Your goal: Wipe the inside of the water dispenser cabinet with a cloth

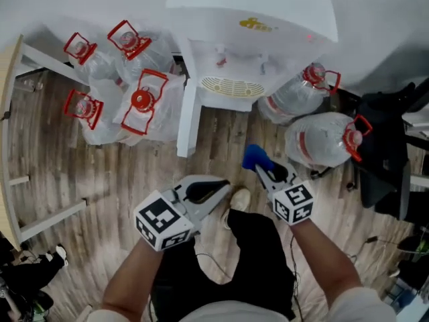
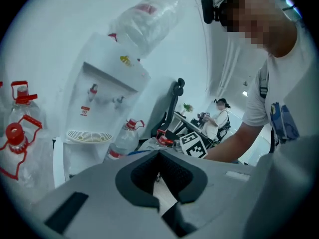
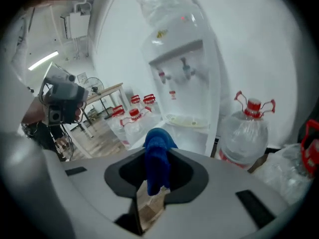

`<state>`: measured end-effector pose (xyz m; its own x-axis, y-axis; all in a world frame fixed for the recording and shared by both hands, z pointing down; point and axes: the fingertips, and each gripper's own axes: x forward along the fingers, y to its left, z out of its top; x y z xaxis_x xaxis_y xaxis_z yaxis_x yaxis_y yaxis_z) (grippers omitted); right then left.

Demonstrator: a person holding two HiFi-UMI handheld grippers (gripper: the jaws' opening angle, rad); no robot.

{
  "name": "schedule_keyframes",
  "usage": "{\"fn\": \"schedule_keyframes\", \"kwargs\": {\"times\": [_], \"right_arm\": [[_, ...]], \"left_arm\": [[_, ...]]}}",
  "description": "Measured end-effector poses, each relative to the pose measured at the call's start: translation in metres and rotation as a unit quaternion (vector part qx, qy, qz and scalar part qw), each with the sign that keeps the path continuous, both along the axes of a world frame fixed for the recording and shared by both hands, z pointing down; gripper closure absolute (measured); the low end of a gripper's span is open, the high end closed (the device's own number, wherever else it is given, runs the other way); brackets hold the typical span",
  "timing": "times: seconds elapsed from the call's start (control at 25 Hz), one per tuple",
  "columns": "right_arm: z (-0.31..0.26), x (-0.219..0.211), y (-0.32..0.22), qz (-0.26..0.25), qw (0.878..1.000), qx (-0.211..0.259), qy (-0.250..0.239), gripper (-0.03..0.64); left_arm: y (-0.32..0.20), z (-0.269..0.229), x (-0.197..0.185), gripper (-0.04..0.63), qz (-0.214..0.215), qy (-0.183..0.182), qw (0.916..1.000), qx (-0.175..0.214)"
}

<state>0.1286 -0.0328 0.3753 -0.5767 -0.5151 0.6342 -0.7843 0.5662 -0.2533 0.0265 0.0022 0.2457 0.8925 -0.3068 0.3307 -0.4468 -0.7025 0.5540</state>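
Observation:
The white water dispenser (image 1: 248,32) stands against the wall, with a cream drip tray (image 1: 232,86) under its taps. Its lower cabinet door (image 1: 189,116) is swung open to the left, and the cabinet's inside is hidden from the head view. My right gripper (image 1: 260,168) is shut on a blue cloth (image 1: 254,155), held in front of the dispenser's base. In the right gripper view the cloth (image 3: 157,158) hangs between the jaws with the dispenser (image 3: 184,83) beyond. My left gripper (image 1: 223,188) hovers lower left of it, shut and holding nothing (image 2: 158,156).
Several large water bottles with red caps (image 1: 127,92) crowd the floor left of the dispenser. Two more bottles (image 1: 322,139) lie to its right. A black office chair (image 1: 382,146) stands at far right and a table frame (image 1: 10,133) at far left. A seated person (image 2: 219,116) is in the background.

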Motion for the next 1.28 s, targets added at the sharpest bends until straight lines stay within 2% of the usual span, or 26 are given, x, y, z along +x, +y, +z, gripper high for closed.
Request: {"fn": "schedule_keyframes", "kwargs": {"times": [0.24, 0.48, 0.68, 0.84, 1.04, 1.28], "right_arm": [[-0.161, 0.002, 0.049, -0.040, 0.999, 0.007, -0.009, 0.532], [-0.264, 0.015, 0.103, -0.037, 0.999, 0.029, -0.013, 0.532], [-0.315, 0.018, 0.156, -0.014, 0.999, 0.050, -0.006, 0.532], [-0.341, -0.002, 0.204, -0.009, 0.997, 0.071, -0.010, 0.532], [-0.363, -0.037, 0.281, -0.034, 0.997, 0.074, -0.013, 0.532], [-0.385, -0.065, 0.348, -0.048, 0.995, 0.087, -0.013, 0.532]], "left_arm": [[0.046, -0.131, 0.007, 0.594, -0.018, -0.023, 0.9996, -0.005], [0.101, -0.220, 0.017, 0.594, -0.011, -0.030, 0.9995, 0.001], [0.152, -0.268, 0.011, 0.594, 0.005, -0.033, 0.9991, 0.026], [0.197, -0.299, -0.007, 0.594, 0.021, -0.028, 0.9978, 0.056], [0.265, -0.313, -0.031, 0.594, 0.015, -0.022, 0.9980, 0.058], [0.329, -0.319, -0.058, 0.594, 0.010, -0.019, 0.9979, 0.060]]}}
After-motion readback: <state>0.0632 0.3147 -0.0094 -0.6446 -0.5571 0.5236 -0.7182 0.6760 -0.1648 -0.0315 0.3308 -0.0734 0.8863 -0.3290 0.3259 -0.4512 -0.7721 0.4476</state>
